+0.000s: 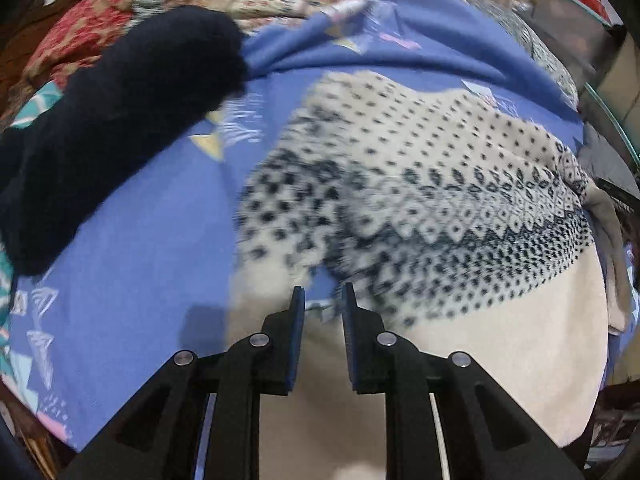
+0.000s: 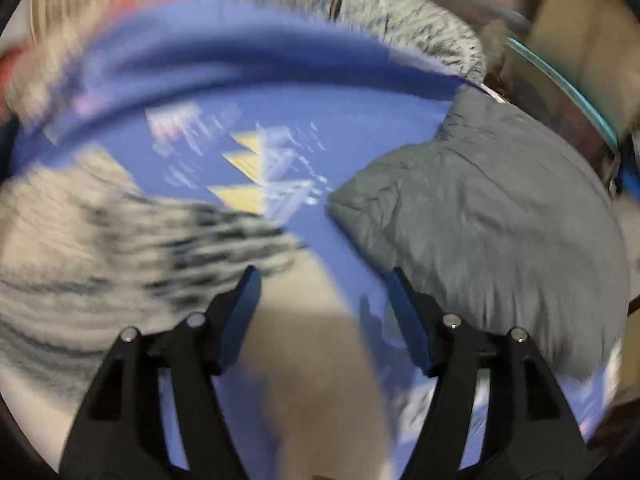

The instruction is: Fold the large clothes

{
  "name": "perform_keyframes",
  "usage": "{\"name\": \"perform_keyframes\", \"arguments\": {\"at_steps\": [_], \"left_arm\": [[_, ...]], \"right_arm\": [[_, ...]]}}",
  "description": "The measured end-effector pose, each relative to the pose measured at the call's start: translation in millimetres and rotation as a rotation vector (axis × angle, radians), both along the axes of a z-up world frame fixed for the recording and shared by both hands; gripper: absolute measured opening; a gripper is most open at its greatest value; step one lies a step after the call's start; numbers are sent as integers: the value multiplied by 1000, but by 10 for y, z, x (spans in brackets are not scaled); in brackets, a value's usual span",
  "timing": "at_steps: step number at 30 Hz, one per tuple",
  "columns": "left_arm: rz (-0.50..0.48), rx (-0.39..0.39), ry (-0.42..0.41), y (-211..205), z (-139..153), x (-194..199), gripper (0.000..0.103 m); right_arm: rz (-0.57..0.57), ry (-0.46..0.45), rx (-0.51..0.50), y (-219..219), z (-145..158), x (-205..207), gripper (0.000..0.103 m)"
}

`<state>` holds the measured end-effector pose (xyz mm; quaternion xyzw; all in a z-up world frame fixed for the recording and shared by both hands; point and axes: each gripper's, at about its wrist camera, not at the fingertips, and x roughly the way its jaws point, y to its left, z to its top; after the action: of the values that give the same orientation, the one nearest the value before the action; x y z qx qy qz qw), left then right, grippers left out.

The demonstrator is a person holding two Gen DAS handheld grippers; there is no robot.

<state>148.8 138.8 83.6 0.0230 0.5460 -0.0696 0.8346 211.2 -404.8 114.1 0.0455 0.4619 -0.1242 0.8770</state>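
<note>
Dark garment: a navy, thick piece (image 1: 120, 128) lies at the far left on the blue sheet, apart from the sweater. It is probably waiting for its turn, or already set aside; I cannot tell which.

Blue sheet: the bed cover (image 1: 140, 240), blue with yellow triangles and white marks, lies under everything and serves as the folding surface. It has a raised fold along the far side.

Left gripper: the left gripper (image 1: 323, 300) hovers over the near edge of the sweater. Its jaws stand a little apart, with a narrow gap, and nothing is between them. It seems placed here to pinch the cream hem.

Sweater: the cream sweater (image 1: 420, 184) with black diamond dots lies spread in the middle of the sheet, its plain cream part nearest to the camera. This is the large garment to fold. I judge the folding is at an early step, because it looks mostly flat.

Right gripper: the right gripper (image 2: 322, 280) has its jaws spread wide, holding nothing. It is above a cream part of the sweater (image 2: 120, 240), with blue sheet (image 2: 280, 120) beyond. The picture is strongly blurred.

Grey garment: a crumpled grey piece (image 2: 492, 232) lies just at the right of the right gripper. It sits close to the sweater's side and could get in the way when a sleeve is folded over.

Far side: a red patterned blanket (image 1: 100, 20) is behind the sheet.
</note>
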Motion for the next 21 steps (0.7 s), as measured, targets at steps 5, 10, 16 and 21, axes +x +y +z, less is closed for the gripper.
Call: {"name": "perform_keyframes", "arguments": {"at_steps": [5,10,16,21], "left_arm": [[186,22,-11,659,78,-150,42],[312,-60,-35,1197,116,-453,42],[322,-102,-32,1518,40,-844,42],[359,-150,-27,1711,-54,-1031,42]], "right_arm": [[313,-85,276,1050,342,-500,63],[728,-5,565,2622,376,-928,63],[868,199,619,3759,-48,-1177,61],[845,404,734,4116,-337,-1196,6]]}}
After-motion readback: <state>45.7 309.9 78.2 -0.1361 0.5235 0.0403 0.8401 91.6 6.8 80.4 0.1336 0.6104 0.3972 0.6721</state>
